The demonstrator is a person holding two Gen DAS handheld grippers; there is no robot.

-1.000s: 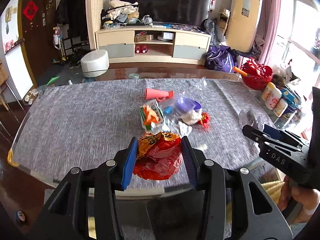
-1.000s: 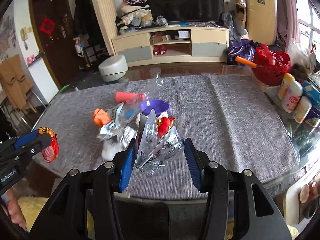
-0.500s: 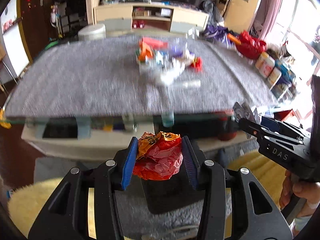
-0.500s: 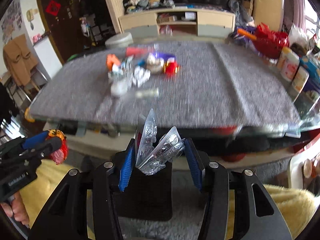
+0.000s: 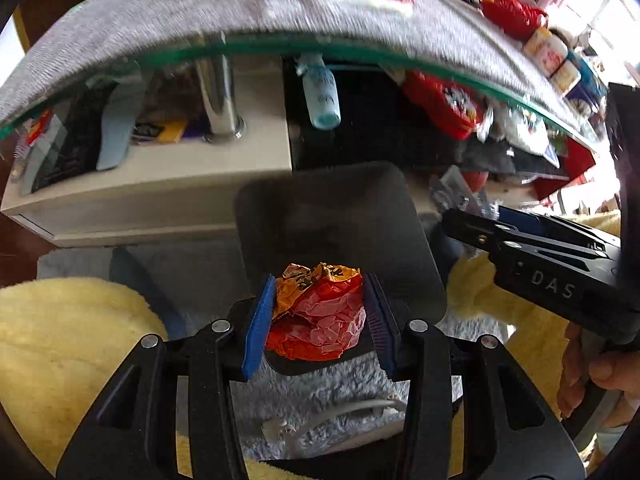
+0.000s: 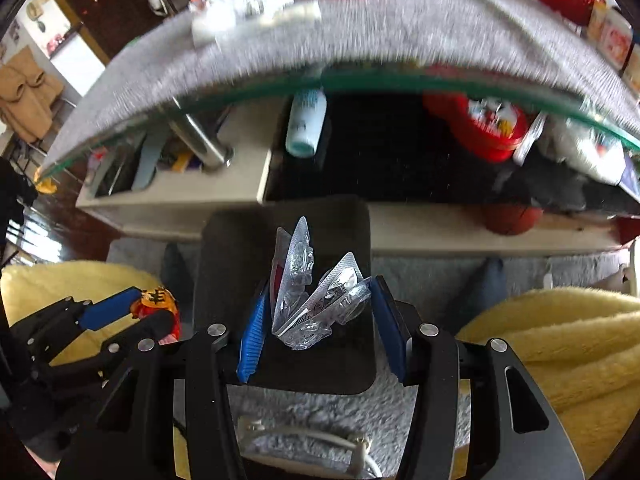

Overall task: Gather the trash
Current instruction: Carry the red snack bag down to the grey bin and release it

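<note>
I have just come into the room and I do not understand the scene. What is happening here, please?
A person is collecting trash with a handheld gripper in each hand. The left gripper is shut on a crumpled red and orange wrapper, and the right gripper is shut on some empty clear blister packs. Both are held above a dark bin on the floor in front of the glass table. Nothing is released yet. More trash lies on the table's grey cloth.

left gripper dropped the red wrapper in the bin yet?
No. The left gripper has the crumpled red wrapper clamped between its blue pads, above the dark bin.
</note>
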